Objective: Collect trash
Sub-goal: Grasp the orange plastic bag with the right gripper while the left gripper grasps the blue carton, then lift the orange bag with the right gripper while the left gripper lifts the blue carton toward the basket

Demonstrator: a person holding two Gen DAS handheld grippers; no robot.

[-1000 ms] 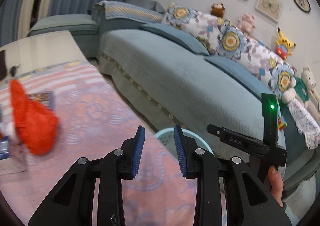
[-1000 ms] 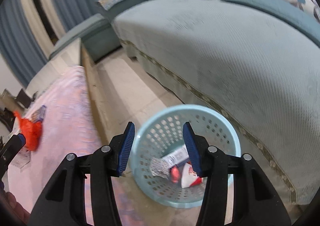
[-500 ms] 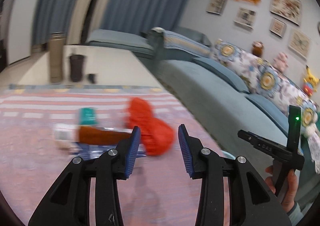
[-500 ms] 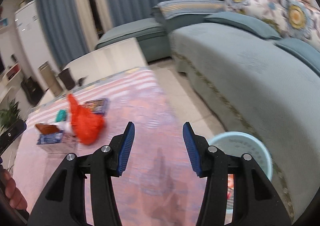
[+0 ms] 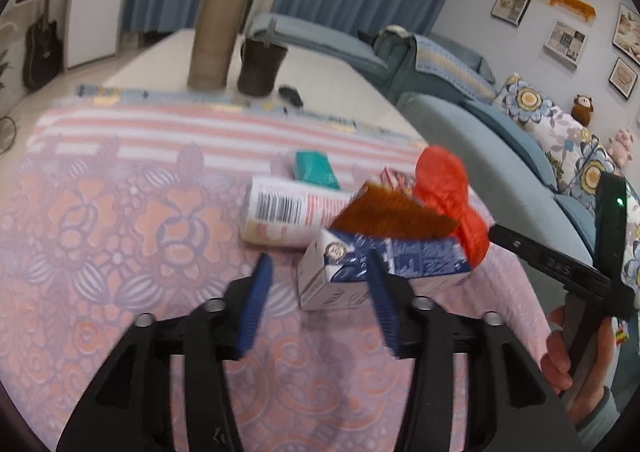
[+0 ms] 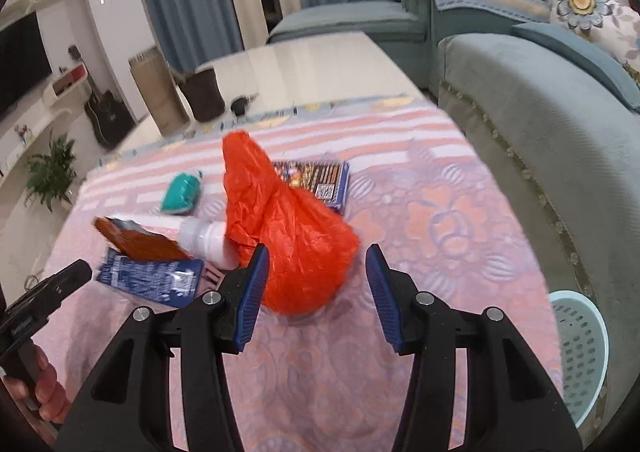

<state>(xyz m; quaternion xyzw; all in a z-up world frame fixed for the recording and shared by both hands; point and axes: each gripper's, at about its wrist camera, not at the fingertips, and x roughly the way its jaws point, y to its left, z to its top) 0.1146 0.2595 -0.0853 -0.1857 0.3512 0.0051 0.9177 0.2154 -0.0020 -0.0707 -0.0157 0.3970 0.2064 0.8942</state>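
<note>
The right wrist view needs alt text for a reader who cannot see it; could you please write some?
An open right gripper hovers before a crumpled orange plastic bag on a pink patterned tablecloth. A blue carton, white bottle and teal packet lie left; a blue basket stands right.

**Where the trash lies on the table**

A cloth (image 5: pixel 120 212) covers the near part of the table (image 5: pixel 320 76). The trash lies in a bunch on the cloth. In the left wrist view, a carton (image 5: pixel 384 268) is nearest. A flat wrapper (image 5: pixel 392 216) lies on top of it. A bottle (image 5: pixel 288 216) lies on its side just left of the carton. A small packet (image 5: pixel 314 170) lies behind the bottle. A plastic bag (image 5: pixel 448 196) sits right of the carton, touching it. In the right wrist view, a flat box (image 6: pixel 320 180) lies behind the bag.

Past the cloth, on the bare table, a tall tube (image 5: pixel 216 36) stands left of a cup (image 5: pixel 262 66).

A sofa (image 6: pixel 560 124) runs along the right side of the table. A basket (image 6: pixel 580 352) stands on the floor between the table and the sofa.
</note>
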